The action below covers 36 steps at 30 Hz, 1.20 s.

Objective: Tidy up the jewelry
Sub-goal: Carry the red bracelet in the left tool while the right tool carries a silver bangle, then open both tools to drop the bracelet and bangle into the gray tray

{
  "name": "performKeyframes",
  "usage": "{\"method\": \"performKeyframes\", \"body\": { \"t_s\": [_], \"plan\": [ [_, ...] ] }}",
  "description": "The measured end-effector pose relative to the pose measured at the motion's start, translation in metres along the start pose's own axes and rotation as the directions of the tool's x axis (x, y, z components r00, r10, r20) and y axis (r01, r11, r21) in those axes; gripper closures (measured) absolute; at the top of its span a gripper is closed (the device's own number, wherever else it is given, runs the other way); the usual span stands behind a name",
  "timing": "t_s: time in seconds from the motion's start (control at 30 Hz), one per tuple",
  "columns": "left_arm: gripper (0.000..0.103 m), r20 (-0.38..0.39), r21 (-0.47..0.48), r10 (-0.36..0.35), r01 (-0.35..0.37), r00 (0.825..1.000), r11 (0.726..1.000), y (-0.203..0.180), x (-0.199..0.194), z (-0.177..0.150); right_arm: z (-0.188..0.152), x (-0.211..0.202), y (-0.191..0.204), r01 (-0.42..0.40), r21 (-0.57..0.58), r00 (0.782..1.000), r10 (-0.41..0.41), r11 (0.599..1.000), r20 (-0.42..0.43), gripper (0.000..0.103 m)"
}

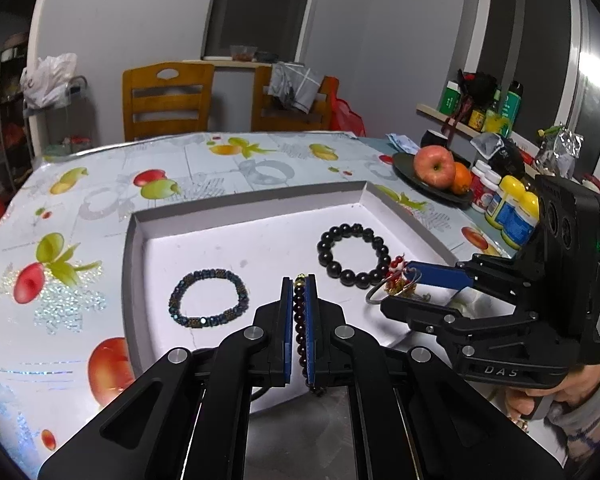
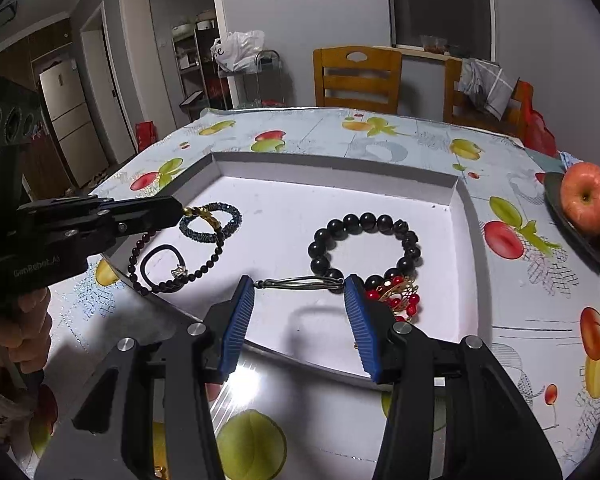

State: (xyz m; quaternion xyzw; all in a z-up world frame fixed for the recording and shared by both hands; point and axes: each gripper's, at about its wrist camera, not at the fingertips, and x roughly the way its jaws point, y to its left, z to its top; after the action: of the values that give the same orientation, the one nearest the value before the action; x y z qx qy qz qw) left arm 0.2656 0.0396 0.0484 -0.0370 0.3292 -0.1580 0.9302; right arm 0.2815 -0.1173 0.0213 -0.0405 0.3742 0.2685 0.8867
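Observation:
A shallow white tray [image 1: 252, 200] [image 2: 332, 164] lies on the fruit-print tablecloth. In it lie a blue beaded bracelet [image 1: 208, 298] [image 2: 210, 220], a bracelet of big black beads [image 1: 354, 256] [image 2: 364, 248] and a black hair tie [image 2: 162, 268]. My left gripper [image 1: 299, 280] [image 2: 178, 210] is shut on a dark red bead bracelet [image 1: 299, 312] [image 2: 180, 256], which hangs over the tray's left part. My right gripper [image 2: 299, 284] [image 1: 398, 286] is shut on a thin silver bangle [image 2: 300, 282] [image 1: 380, 294] with a red-and-gold charm [image 2: 396, 296], low over the tray beside the black beads.
A dark plate [image 1: 410, 184] with an apple [image 1: 434, 166] [image 2: 586, 196] and an orange stands at the table's right. Yellow-lidded bottles [image 1: 512, 204] stand beside it. Two wooden chairs [image 1: 168, 100] are at the far edge. A hand [image 1: 572, 392] holds the right gripper.

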Motion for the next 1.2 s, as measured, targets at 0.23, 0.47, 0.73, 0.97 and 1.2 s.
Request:
{"method": "performKeyframes", "body": {
  "t_s": [0.23, 0.47, 0.73, 0.97, 1.2],
  "plan": [
    [0.097, -0.046, -0.026, 0.007, -0.009, 0.999, 1.0, 0.01, 0.018, -0.008, 0.002, 0.01, 0.0, -0.005, 0.009, 0.999, 0.005, 1.0, -0.034, 0.056],
    [0.097, -0.081, -0.089, -0.004, -0.004, 0.997, 0.996, 0.022, 0.025, -0.012, 0.003, 0.018, -0.003, 0.0, 0.029, 0.998, 0.002, 1.0, -0.07, 0.056],
    [0.097, -0.099, -0.108, -0.032, 0.021, 0.995, 0.994, 0.019, 0.027, -0.015, 0.002, 0.021, -0.008, -0.019, 0.055, 0.996, 0.024, 0.998, -0.091, 0.056],
    [0.083, -0.103, -0.116, -0.006, -0.006, 0.995, 0.993, 0.018, 0.027, -0.015, 0.002, 0.019, -0.009, -0.035, 0.065, 0.996, 0.041, 0.997, -0.084, 0.054],
    [0.044, -0.054, -0.118, 0.027, -0.033, 0.998, 0.992, 0.018, 0.012, -0.017, -0.003, 0.002, -0.009, -0.039, 0.063, 0.999, 0.041, 0.997, -0.024, 0.034]
  ]
}}
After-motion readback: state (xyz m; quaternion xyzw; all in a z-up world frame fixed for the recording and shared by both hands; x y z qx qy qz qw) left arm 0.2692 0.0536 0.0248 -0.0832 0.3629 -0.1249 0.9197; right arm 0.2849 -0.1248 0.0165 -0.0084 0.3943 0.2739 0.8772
